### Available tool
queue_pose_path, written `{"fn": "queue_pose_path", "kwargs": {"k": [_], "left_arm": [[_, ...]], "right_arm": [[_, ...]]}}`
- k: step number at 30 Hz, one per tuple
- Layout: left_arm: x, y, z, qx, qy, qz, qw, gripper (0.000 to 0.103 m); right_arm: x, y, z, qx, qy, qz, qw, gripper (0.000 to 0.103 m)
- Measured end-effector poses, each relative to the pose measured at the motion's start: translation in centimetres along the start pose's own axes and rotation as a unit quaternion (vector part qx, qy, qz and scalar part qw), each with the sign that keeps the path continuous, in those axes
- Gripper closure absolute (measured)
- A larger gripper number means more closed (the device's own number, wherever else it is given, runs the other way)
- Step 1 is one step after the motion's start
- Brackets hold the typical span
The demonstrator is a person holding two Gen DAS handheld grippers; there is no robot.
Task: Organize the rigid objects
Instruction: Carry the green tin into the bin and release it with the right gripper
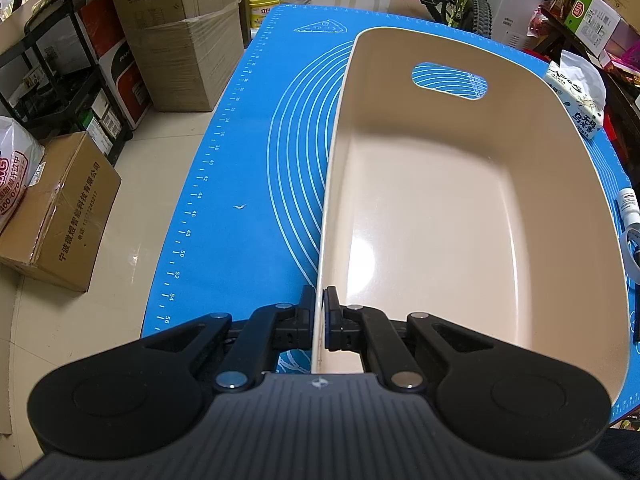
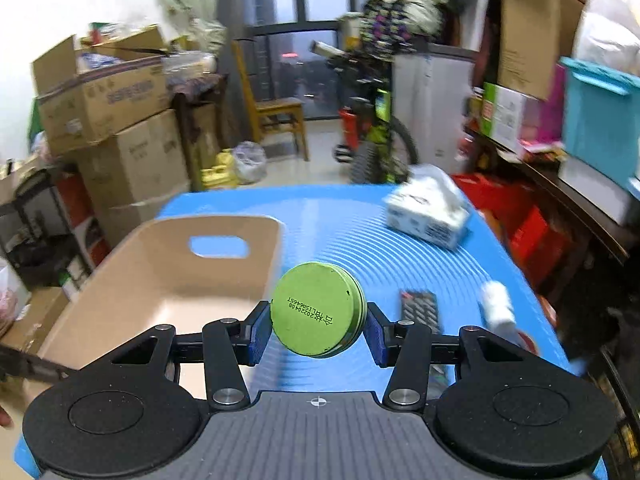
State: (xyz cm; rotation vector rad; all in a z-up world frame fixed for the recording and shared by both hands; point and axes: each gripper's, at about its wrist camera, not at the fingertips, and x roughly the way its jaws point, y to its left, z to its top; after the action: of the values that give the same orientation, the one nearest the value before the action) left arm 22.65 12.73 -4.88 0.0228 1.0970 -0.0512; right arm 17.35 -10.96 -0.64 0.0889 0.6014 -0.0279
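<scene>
Beige bin pinched at its rim on the blue worktop, green tin held aloft beside it.

The worktop (image 1: pixel 224 200) is covered by a blue mat printed with rings and ruler marks. On it stands the beige bin (image 1: pixel 460 208), long and open-topped, nothing inside, with an oval handle slot in its far wall. The left hand-held gripper (image 1: pixel 321 316) is closed narrow on the bin's near left wall, one pad outside and one inside the rim. A tissue pack (image 2: pixel 428 216) lies on the far right of the mat, well apart from the bin. A dark remote control (image 2: pixel 420 308) and a small white bottle (image 2: pixel 498 308), blurred, lie near the right edge. The right hand-held gripper (image 2: pixel 318 330) clamps the round green tin (image 2: pixel 318 310) between its blue pads, the tin tilted with its printed face toward the camera, raised above the mat just right of the bin.
</scene>
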Motion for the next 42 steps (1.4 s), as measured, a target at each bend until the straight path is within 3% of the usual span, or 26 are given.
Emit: {"fn": "queue_pose_path", "kwargs": {"k": [6,18,24,32,38,42], "left_arm": [[0.0,0.0,0.0,0.0,0.001,-0.001,1.0,0.098],[0.1,0.3,0.1,-0.011,0.011,-0.005,0.9999,0.098],[0.1,0.2,0.1,-0.01,0.011,-0.006,0.9999,0.098],[0.1,0.2,0.2,-0.008,0.011,-0.005,0.9999,0.098],[0.1,0.1,0.1,-0.007,0.011,-0.004,0.9999,0.098],[0.0,0.0,0.3,-0.006,0.011,-0.004,0.9999,0.098]], "right_arm": [[2.4,4.4,1.4,-0.036,0.019,0.051,0.998,0.049],[7.6,10.7,-0.7,-0.113,0.117,0.08,0.983,0.049],[9.8,11.8,-1.4,-0.135,0.176,0.08,0.972,0.049],[12.4,12.7,-2.1,-0.162,0.268,0.076,0.947,0.049],[13.5,13.4,-2.7,-0.173,0.312,0.072,0.931,0.049],[13.6,13.3,-2.7,-0.162,0.322,0.07,0.93,0.043]]}}
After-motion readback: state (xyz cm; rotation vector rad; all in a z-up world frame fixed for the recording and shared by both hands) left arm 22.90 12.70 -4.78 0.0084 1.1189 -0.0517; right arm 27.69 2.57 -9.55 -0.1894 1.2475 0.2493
